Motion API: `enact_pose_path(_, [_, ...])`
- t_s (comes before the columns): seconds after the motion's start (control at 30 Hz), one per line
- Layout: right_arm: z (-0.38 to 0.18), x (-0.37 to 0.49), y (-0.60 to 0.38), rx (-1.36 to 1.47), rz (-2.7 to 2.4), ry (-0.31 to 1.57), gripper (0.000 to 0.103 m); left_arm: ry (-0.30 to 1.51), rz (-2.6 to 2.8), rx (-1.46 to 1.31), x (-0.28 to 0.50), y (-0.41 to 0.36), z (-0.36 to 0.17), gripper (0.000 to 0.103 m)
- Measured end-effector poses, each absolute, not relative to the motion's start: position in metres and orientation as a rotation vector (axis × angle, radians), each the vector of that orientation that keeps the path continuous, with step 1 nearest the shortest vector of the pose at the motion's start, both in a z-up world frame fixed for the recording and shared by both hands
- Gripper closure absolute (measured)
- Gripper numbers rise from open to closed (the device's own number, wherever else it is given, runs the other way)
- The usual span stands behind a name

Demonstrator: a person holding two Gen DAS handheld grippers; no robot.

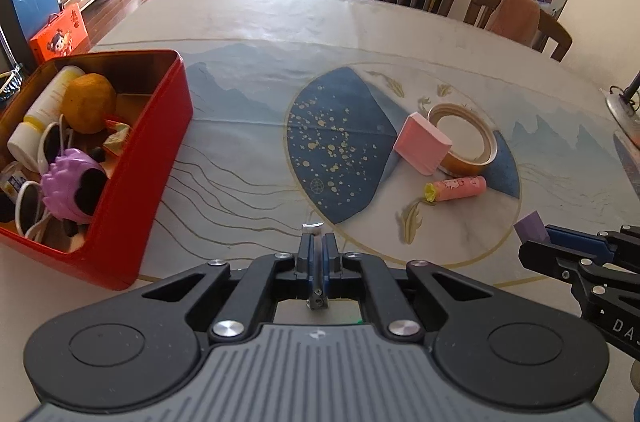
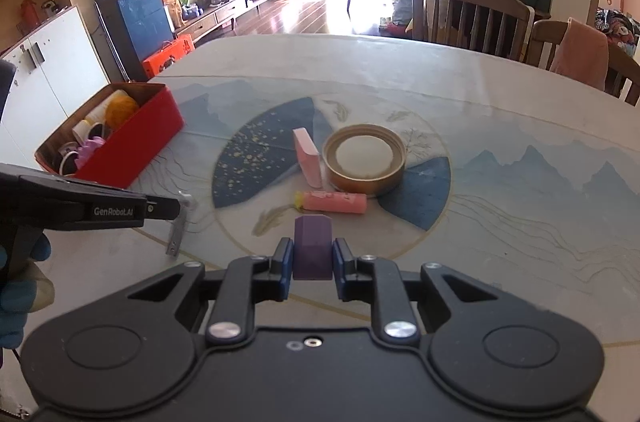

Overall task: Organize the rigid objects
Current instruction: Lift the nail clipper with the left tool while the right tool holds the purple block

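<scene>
Fingers of the left gripper (image 1: 319, 246) were pinched on a thin metal piece (image 2: 179, 228); the right gripper (image 2: 312, 256) clamped a purple block (image 2: 312, 250). The red tin (image 1: 120, 182) sat far left, nearer the left hand.

The left wrist view is taken from just behind the left tool (image 1: 318, 242), angled down across the counter (image 1: 248, 22), with the red tin (image 1: 160, 142) close at its left edge. The right wrist view is taken from behind the right tool (image 2: 312, 258), likewise angled down, with the red tin (image 2: 140, 142) seen farther off to the left. The tape roll (image 1: 464, 138) (image 2: 364, 162) beyond the tin, the counter (image 2: 480, 94) and the far chairs are shared by both views.
</scene>
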State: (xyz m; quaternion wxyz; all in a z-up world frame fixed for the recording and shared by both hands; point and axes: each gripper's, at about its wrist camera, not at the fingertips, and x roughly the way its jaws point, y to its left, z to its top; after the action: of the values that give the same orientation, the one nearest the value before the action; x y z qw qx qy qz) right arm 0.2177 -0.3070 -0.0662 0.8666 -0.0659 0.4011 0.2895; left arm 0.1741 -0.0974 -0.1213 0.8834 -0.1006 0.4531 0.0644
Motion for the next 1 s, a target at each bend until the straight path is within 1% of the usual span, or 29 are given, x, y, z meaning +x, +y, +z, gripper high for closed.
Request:
enact_pose_path(0.1, [-0.062, 0.210, -0.302, -0.148, 0.608, 0.828, 0.083, 0.929, 0.121, -0.197, 0.169, -0.093, -0.119, 0.099])
enact_pose_path(0.3, [-0.059, 0.200, -0.296, -0.138, 0.582, 0.829, 0.083, 0.962, 0.057, -0.238, 0.170, -0.081, -0.123, 0.099])
enact_pose_path(0.47, [-0.060, 0.192, -0.297, -0.114, 0.546, 0.840, 0.083, 0.999, 0.049, -0.221, 0.181, -0.078, -0.131, 0.095])
enact_pose_path(0.5, [-0.061, 0.191, -0.297, -0.111, 0.539, 0.843, 0.083, 1.002, 0.042, -0.217, 0.183, -0.078, -0.133, 0.092])
enact_pose_path(0.53, [-0.062, 0.190, -0.298, -0.107, 0.531, 0.847, 0.083, 1.008, 0.039, -0.210, 0.186, -0.079, -0.136, 0.086])
enact_pose_path(0.6, [-0.063, 0.188, -0.300, -0.101, 0.521, 0.852, 0.083, 1.016, 0.042, -0.206, 0.190, -0.081, -0.140, 0.078])
enact_pose_path(0.63, [-0.064, 0.187, -0.301, -0.100, 0.518, 0.854, 0.083, 1.012, 0.040, -0.200, 0.192, -0.082, -0.142, 0.077])
enact_pose_path(0.93, [-0.069, 0.189, -0.312, -0.099, 0.511, 0.869, 0.083, 0.999, 0.103, -0.093, 0.206, -0.102, -0.150, 0.077])
enact_pose_path(0.97, [-0.069, 0.190, -0.314, -0.101, 0.514, 0.870, 0.083, 0.995, 0.106, -0.090, 0.206, -0.103, -0.150, 0.078])
enact_pose_path(1.0, [-0.070, 0.191, -0.315, -0.102, 0.518, 0.870, 0.083, 0.991, 0.112, -0.086, 0.205, -0.104, -0.151, 0.083])
